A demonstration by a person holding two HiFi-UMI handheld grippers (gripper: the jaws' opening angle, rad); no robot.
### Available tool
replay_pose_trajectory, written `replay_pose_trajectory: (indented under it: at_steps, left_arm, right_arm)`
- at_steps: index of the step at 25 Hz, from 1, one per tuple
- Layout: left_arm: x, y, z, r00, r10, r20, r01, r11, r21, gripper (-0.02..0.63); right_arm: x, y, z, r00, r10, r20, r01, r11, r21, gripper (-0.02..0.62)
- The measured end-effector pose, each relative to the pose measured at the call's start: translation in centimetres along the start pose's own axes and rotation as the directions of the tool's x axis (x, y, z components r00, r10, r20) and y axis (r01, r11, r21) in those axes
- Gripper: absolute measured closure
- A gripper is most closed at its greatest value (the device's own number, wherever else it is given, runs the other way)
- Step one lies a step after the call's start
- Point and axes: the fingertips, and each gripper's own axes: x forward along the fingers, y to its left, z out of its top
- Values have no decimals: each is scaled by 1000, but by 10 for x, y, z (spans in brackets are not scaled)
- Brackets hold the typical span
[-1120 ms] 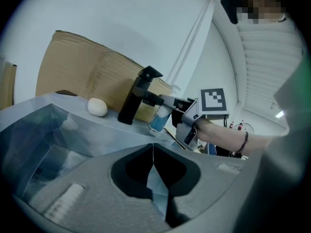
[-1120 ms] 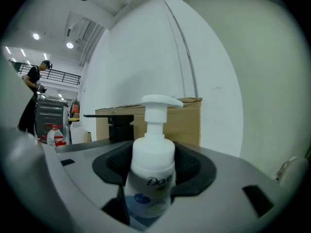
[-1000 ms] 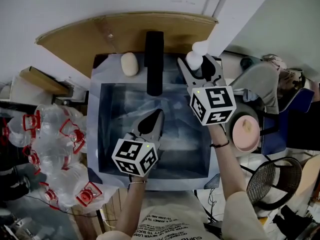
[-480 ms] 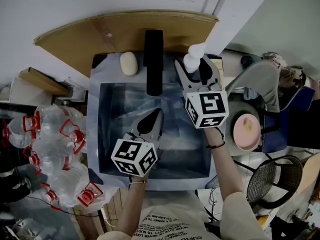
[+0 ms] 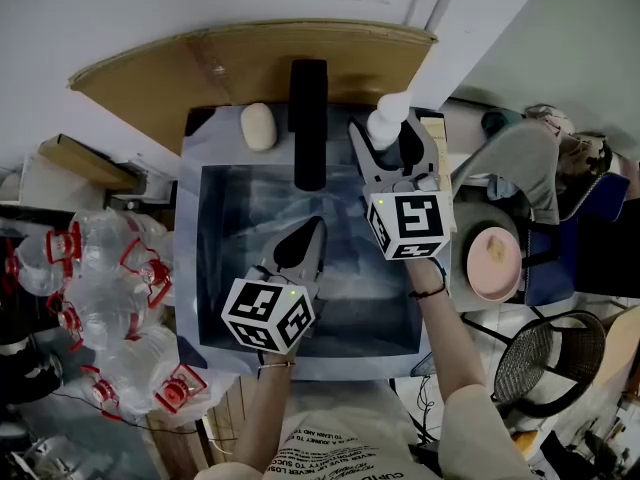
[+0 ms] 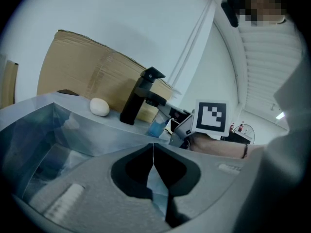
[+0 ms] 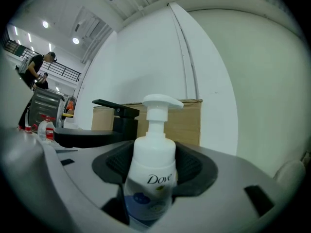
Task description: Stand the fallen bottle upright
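Observation:
A white pump bottle with a blue lower half stands upright at the sink's back right corner. It fills the middle of the right gripper view. My right gripper is shut on its body, one dark pad on each side. In the left gripper view the bottle shows beyond the black faucet, with the right gripper's marker cube beside it. My left gripper hangs over the sink basin, shut with nothing in it; its tips meet in a thin line.
A black faucet stands at the back of the steel sink, a pale soap bar to its left. Cardboard leans behind. Several clear plastic bottles are piled at the left; a pink bowl sits at the right.
My right gripper has shifted a little to the left with the pump bottle between its jaws. The left gripper has stayed where it was.

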Motion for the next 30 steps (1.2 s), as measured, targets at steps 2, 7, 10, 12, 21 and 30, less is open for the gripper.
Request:
replay_pose_trajectory:
  at_steps: [2,7,10,12,21,30]
  left_arm:
    - [-1,0,0,1000,2,2,-2,1000,0,581]
    - [-3,0,1,1000,4,8,-4,1000,1,581]
    - [-4,-2,2,1000,-1,12,1,1000,2,581]
    - [-4,-5,4,1000,-5,16,5,1000,4,581]
    - [-12,-17,17,999,-18,37,16,999,48,581]
    - [-28,-31,35,997,-30,73,23,994,107,581]
  right_arm:
    - [0,1,0,1000,1,9,-1,1000,-6,345]
    - [1,2,-4,1000,19,2,-19,1000,10,335]
    - [0,3,-6,999,46,3,-46,998,48,277]
    - [-1,6,-7,998,70,-7,-70,996,53,264]
    - [-25,-4,9,999,31,9,-31,997,70,264]
    - [-60,-2,19,1000,15,-22,-13,995,103,381]
